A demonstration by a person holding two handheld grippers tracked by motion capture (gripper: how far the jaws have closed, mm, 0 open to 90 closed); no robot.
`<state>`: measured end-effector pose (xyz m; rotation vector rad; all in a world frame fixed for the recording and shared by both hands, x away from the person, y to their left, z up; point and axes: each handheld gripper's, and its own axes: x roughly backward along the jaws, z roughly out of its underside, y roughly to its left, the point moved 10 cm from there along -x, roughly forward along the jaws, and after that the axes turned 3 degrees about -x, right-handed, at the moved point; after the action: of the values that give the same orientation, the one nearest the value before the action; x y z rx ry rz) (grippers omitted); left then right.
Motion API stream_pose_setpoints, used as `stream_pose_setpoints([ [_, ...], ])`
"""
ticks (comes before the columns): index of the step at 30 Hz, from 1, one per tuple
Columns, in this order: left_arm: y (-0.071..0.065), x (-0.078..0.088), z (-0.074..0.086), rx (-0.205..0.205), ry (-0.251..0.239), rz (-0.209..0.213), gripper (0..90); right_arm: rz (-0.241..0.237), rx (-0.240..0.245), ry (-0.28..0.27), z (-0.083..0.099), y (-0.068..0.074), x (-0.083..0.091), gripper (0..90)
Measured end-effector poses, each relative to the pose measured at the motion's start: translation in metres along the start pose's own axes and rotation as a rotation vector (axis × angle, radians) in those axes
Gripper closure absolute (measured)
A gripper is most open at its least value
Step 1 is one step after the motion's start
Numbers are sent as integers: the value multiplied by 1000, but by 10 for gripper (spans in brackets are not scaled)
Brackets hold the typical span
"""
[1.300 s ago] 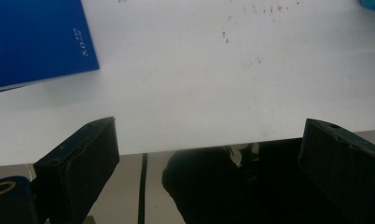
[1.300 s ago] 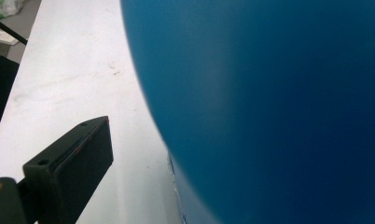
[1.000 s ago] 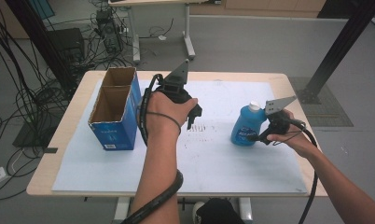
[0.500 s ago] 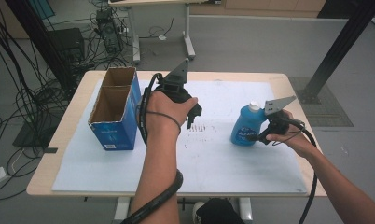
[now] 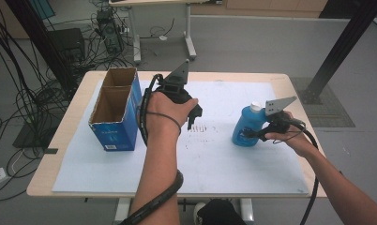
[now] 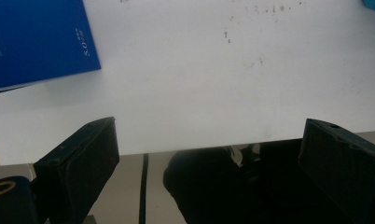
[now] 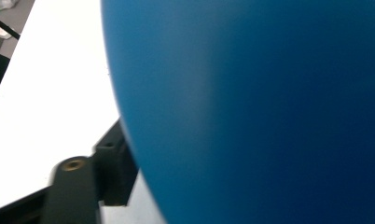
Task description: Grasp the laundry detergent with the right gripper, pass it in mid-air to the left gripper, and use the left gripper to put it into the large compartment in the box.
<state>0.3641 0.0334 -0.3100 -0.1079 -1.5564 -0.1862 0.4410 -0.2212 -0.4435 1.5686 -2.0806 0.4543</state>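
Since a second ago, both hands sit where they were; what has changed is the right gripper (image 5: pixel 250 134), whose fingers have just been closing with the blue bottle (image 5: pixel 247 125) between them.

From the high view, the blue bottle stands upright on the white sheet (image 5: pixel 224 164) that covers the tabletop (image 5: pixel 64 140), toward its right side, white cap up. The right gripper reaches in from the right, and its fingers touch the bottle's lower body. The left gripper (image 5: pixel 194 117) hangs above the middle of the sheet, pointing down, well apart from the bottle. An open blue cardboard box (image 5: pixel 115 126) with two compartments stands on the left part of the sheet, just beside the left forearm.

Along the left gripper view, the two black fingers (image 6: pixel 78 163) stand wide apart with nothing between them; beyond them lie the white sheet, faint dark specks on it, and a corner of the blue box (image 6: pixel 36 42) at upper left.

Along the right gripper view, the bottle's blue wall (image 7: pixel 260 107) is blurred and very close. One black finger (image 7: pixel 113 172) lies right against its side at lower left; the other is hidden. The fingers appear clamped on the bottle.
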Motion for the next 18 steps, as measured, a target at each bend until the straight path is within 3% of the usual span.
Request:
stream_pose_setpoints([
  [4,1,0,0,2,1,-1,55,-4,-1,0,0,-2,0,380],
  [18,0,0,0,2,-3,-1,55,-13,-1,-3,0,-3,0,391],
])
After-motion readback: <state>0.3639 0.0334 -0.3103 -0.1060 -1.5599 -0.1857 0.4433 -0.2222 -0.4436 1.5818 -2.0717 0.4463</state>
